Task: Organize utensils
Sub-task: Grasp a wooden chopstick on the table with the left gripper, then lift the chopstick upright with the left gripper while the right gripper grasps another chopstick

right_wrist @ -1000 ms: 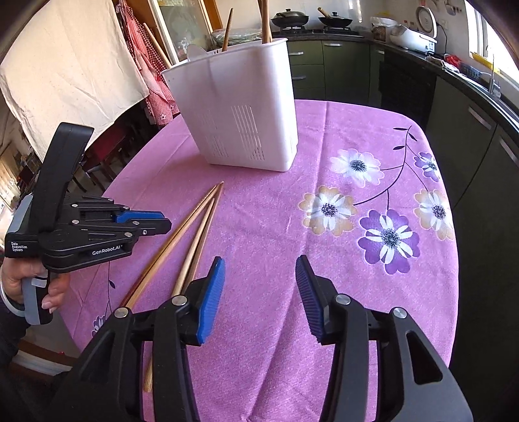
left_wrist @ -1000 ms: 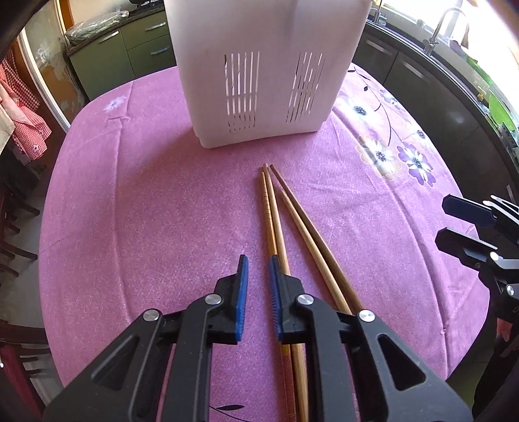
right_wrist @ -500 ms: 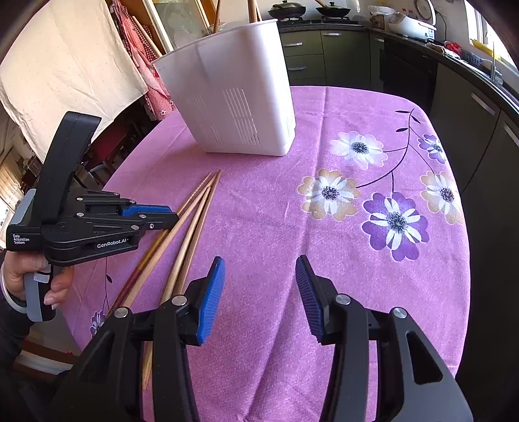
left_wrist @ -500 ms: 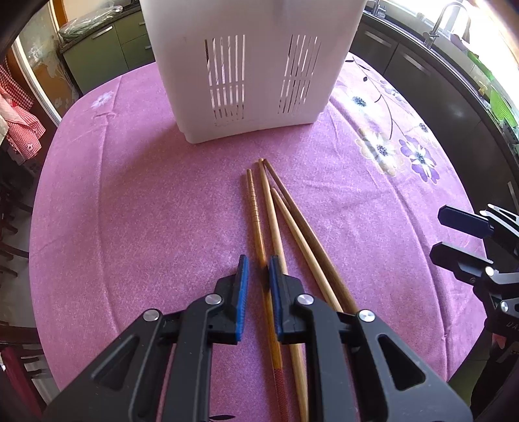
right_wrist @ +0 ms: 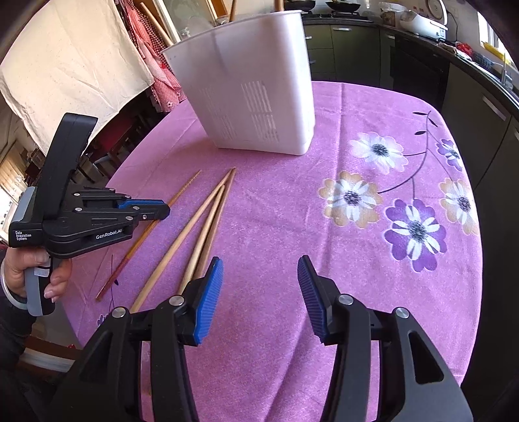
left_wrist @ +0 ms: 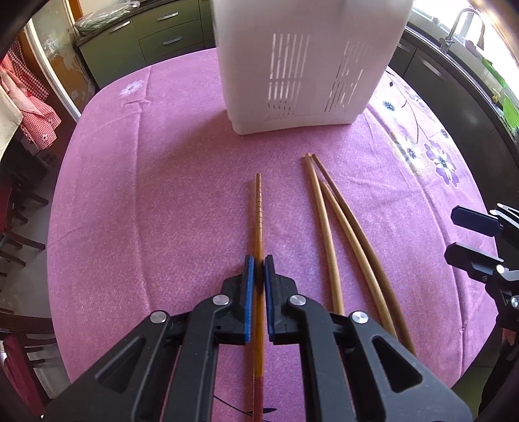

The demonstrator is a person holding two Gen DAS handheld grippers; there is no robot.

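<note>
Item 1, nearest: your left gripper [left_wrist: 259,259]. Its jaws are clenched on the dark ringed chopstick [left_wrist: 258,207], which runs between the blue pads [left_wrist: 249,292] from 6 o'clock toward 12. Half a second ago the pads merely straddled this stick while it lay against the others; a second ago they stood to the left of the whole bundle. Now the stick sits apart from the rest, pulled clear toward 9 o'clock. In the right wrist view the same stick [right_wrist: 152,227] passes through the left gripper [right_wrist: 163,209]; whether it has left the cloth cannot be told.

Item 2: your right gripper [right_wrist: 259,276]. Jaws released, spread wide, holding nothing, low at 6 o'clock over bare tablecloth [right_wrist: 324,259]. Its pose matches the earlier frames.

Item 3: three pale chopsticks [left_wrist: 327,227], lying together on the pink cloth at 1 to 4 o'clock of the held one, tips converging toward the holder. Their arrangement matches the earlier frames.

Item 4, farthest: white slotted utensil holder [left_wrist: 301,65], upright at 12 o'clock, nearer in view than before. Wooden sticks already poke above its rim [right_wrist: 233,19] in the right wrist view.

Reading: one stick has been singled out and gripped, so the step in hand is likely carrying it to the holder. Three remain. Gripped toward the thick end, the long free tip may swing; you would want to tilt it upright before lowering.
</note>
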